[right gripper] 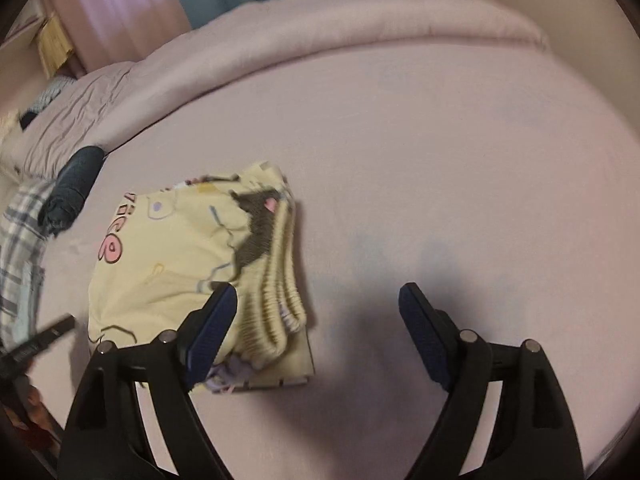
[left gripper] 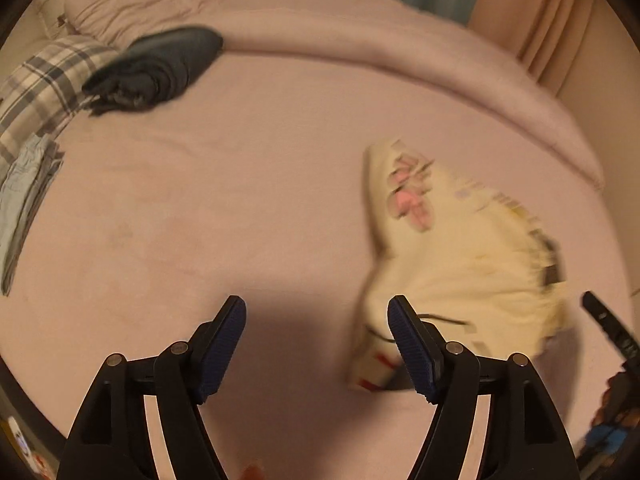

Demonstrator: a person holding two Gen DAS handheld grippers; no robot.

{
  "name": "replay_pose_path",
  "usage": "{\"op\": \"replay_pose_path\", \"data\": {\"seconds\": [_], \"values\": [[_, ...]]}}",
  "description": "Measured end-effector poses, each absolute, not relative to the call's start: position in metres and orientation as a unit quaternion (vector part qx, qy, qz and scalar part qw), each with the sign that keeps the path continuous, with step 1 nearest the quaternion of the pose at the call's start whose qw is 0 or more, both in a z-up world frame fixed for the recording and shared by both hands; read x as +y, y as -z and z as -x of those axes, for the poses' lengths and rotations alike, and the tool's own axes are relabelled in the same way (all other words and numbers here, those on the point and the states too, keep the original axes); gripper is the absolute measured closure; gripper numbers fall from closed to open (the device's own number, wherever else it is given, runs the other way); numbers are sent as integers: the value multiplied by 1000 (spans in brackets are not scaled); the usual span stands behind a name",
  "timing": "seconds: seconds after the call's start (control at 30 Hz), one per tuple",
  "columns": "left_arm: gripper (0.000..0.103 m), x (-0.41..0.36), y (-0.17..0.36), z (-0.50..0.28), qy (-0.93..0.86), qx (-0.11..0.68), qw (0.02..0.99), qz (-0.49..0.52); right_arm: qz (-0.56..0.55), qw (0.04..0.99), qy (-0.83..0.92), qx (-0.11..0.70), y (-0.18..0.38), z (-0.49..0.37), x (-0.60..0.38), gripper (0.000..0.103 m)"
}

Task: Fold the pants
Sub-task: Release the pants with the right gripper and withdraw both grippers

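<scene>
Only my left view shows the whole dark garment (left gripper: 156, 70) at ten o'clock. The folded yellow pants (right gripper: 192, 264) lie on the bed (right gripper: 440, 160). My left gripper (left gripper: 316, 344) and right gripper (right gripper: 316, 336) gape wide, holding nothing.

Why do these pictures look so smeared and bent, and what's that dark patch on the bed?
Left wrist view: the yellow pants are smeared by motion blur. Right wrist view: sharper, though the fisheye lens curves the bed. In both, the dark patch is shadow under the open gripper.
</scene>
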State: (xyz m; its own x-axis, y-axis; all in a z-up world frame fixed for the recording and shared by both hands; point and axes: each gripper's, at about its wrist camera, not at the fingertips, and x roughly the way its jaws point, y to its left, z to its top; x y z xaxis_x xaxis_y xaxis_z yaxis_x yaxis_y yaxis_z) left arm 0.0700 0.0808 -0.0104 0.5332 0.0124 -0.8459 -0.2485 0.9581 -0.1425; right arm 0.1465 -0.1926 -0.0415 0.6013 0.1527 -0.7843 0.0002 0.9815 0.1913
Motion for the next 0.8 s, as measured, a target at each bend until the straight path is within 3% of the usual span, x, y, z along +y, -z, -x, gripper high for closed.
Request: {"op": "replay_pose_path", "data": {"seconds": [0.3, 0.8], "values": [[29, 16, -53, -61, -56, 403, 911, 66, -51, 933, -71, 349, -37, -93, -161, 14], [29, -13, -59, -53, -32, 397, 917, 40, -23, 941, -67, 331, -50, -56, -134, 14]]}}
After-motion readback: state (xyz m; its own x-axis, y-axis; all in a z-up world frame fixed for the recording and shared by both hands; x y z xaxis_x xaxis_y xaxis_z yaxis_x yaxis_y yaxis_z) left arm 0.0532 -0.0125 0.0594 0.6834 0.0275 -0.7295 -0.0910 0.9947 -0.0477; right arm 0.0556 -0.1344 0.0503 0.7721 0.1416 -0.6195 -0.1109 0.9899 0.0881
